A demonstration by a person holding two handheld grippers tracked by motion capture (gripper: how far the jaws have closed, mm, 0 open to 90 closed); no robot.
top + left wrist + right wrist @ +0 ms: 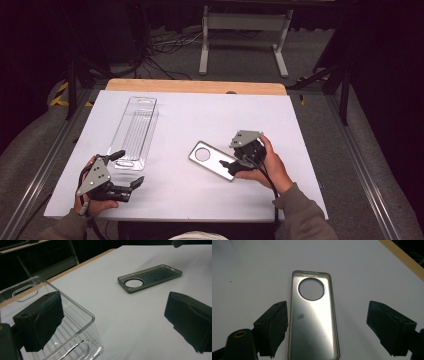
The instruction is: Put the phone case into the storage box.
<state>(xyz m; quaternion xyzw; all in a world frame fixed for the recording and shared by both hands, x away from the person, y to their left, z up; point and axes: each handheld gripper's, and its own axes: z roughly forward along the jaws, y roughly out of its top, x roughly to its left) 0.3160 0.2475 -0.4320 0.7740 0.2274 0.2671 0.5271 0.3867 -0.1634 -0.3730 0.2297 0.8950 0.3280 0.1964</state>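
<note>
A smoky translucent phone case [212,159] with a round camera cutout lies flat on the white table [190,115], inner side up. My right gripper [231,164] hovers over the case's near end with its jaws wide apart. In the right gripper view the case [312,322] runs lengthwise between the jaws; one jaw stands close beside its long edge, the other well clear, and neither presses on it. My left gripper [127,169] rests at the table's near left, open and holding nothing. In its own view the case [150,277] lies farther off.
A clear plastic blister tray [135,130] lies lengthwise on the left half of the table; one jaw of the left gripper [115,322] hangs over the tray's [75,340] near corner. A wooden strip [195,86] borders the far edge. Beyond it are cables and a white stand [245,30].
</note>
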